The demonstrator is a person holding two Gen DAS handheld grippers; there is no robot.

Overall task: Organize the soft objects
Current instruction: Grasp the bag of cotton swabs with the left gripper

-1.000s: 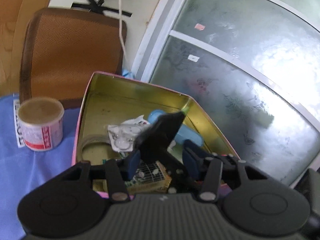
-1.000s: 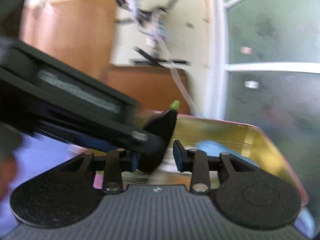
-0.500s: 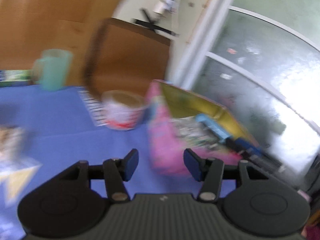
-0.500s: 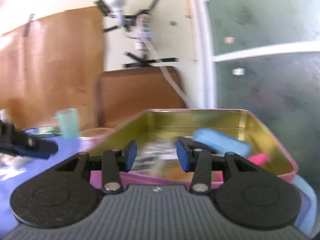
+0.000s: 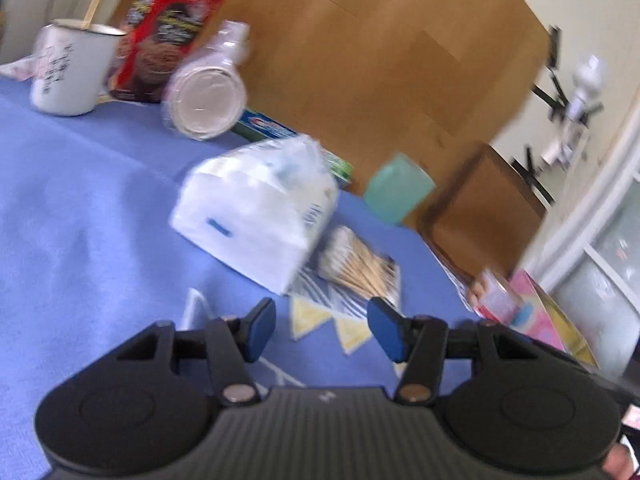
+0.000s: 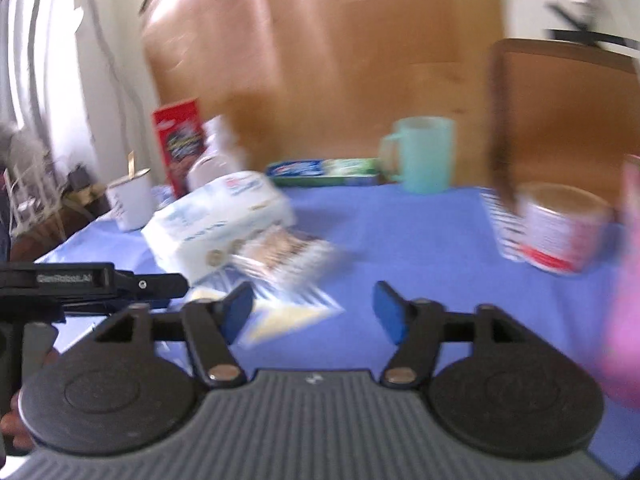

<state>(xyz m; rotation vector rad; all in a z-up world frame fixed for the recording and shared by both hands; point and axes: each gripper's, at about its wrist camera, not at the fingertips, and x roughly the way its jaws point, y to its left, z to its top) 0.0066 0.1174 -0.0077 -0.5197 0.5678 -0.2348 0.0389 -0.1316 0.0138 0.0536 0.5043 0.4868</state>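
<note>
A white soft tissue pack (image 5: 256, 216) lies on the blue tablecloth (image 5: 80, 208), with a clear packet of cotton swabs (image 5: 356, 266) beside it. Both also show in the right wrist view, the tissue pack (image 6: 216, 220) and the swab packet (image 6: 280, 256). My left gripper (image 5: 322, 330) is open and empty, just short of the swabs. My right gripper (image 6: 314, 312) is open and empty, near the swab packet. The pink tin (image 5: 540, 320) sits at the right edge of the left wrist view.
A white mug (image 5: 68, 72), a red box (image 5: 168, 32), a stack of plastic lids (image 5: 206, 96), a toothpaste box (image 6: 324, 168), a teal cup (image 6: 424, 154) and a paper tub (image 6: 560, 226) stand at the table's back. Brown chairs stand behind.
Both grippers have swung left, away from the pink tin, and now face the tissue pack and swabs. The black object held over the tin one second ago is gone from the jaws.
</note>
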